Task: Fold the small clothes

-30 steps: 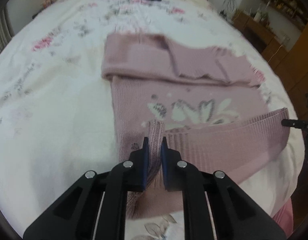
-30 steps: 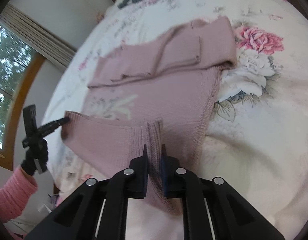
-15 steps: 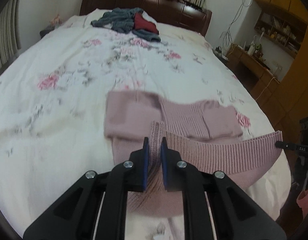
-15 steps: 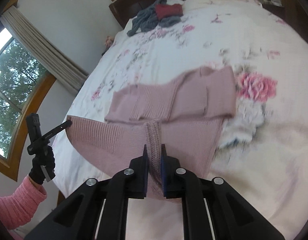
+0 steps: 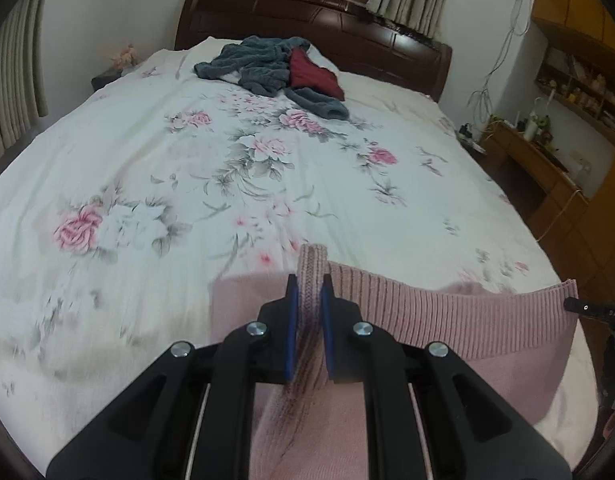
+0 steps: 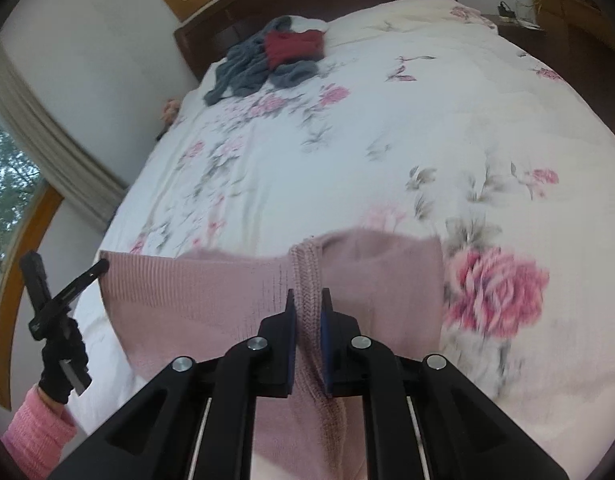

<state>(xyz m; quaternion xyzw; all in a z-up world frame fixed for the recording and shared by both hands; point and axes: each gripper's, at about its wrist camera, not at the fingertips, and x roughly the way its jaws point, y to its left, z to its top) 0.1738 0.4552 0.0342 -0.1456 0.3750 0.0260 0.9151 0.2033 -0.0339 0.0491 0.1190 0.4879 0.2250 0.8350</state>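
The left gripper [image 5: 306, 292] is clamped on a bunched edge of the ribbed hem of a dusty-pink knitted sweater [image 5: 447, 332], its blue-padded fingers [image 5: 292, 320] pressed close against the knit. The right gripper [image 6: 307, 312] pinches the same hem at its other end in the same way, so the ribbed band hangs stretched between the two tools above the near end of the white bedspread printed with pink roses [image 5: 187, 168]. The sweater's lower part lies on the bedspread below the raised hem. Far up the bedspread, close to the dark wooden headboard [image 5: 347, 36], sits a heap of grey and dark-red clothes [image 5: 275, 68]. A black-gloved hand [image 6: 61, 360] with a pink knitted sleeve [image 6: 35, 436] holds the left tool.
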